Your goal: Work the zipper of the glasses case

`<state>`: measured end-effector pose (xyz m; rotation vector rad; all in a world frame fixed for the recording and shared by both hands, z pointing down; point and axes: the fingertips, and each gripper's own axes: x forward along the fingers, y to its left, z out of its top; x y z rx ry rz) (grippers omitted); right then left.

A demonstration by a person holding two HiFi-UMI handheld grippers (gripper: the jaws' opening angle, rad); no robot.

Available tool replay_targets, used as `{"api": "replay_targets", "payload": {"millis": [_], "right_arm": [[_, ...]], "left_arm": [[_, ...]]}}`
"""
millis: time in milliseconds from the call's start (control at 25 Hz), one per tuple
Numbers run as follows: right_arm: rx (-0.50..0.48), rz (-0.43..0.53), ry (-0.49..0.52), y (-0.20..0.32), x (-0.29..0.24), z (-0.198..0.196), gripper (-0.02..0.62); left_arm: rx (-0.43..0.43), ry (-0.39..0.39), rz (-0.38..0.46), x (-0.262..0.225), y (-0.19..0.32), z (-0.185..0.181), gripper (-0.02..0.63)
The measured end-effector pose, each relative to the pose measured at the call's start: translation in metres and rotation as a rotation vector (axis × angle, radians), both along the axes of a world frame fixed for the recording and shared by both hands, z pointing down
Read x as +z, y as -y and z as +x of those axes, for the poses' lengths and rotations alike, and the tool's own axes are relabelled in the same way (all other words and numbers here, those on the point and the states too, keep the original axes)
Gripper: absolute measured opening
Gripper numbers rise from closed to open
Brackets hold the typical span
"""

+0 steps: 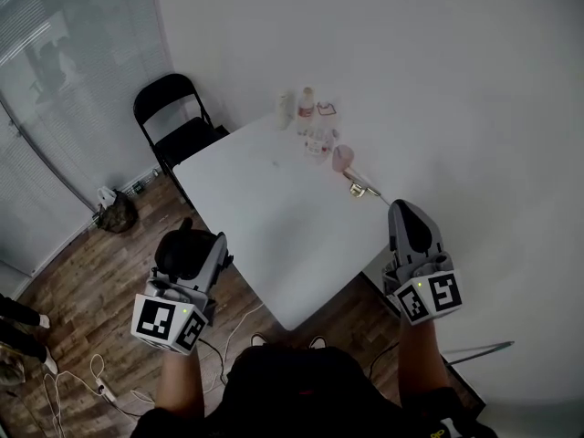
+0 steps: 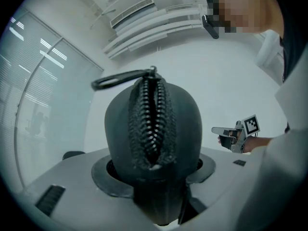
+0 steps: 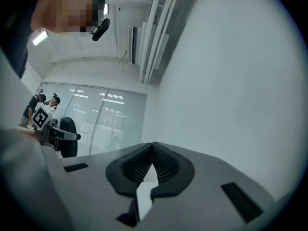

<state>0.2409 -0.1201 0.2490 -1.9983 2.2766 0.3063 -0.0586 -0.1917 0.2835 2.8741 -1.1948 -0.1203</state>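
while the left gripper (image 1: pixel 193 261) hangs left of the white worktop (image 1: pixel 274 222), its jaws clamp the black glasses case (image 2: pixel 154 129) upright in the air, zipper (image 2: pixel 153 114) running up its middle to a loop strap (image 2: pixel 118 79). the right gripper (image 1: pixel 409 215), near the worktop's right edge, has its jaws closed on nothing.

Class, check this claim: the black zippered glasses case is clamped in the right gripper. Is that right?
No. The left gripper clamps the glasses case, as the left gripper view shows; the right gripper is shut on nothing.
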Motion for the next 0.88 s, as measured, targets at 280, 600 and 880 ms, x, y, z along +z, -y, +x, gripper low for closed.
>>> {"api": "replay_targets", "payload": {"millis": [280,600,880], "right_arm": [[-0.013,0.019,-0.03,-0.011,-0.005,0.012,0.017],[-0.034,0.019,-0.031,-0.017,-0.006,0.015,0.017],[-0.046,0.011,-0.046,-0.019,-0.006,0.012,0.017]], "left_arm": [[-0.012,0.004,0.01,-0.009,-0.017,0.019,0.265],[-0.014,0.01,0.036,-0.013,-0.027,0.028,0.265],[-0.005,0.014,0.048,-0.014,-0.031,0.034,0.265]]}}
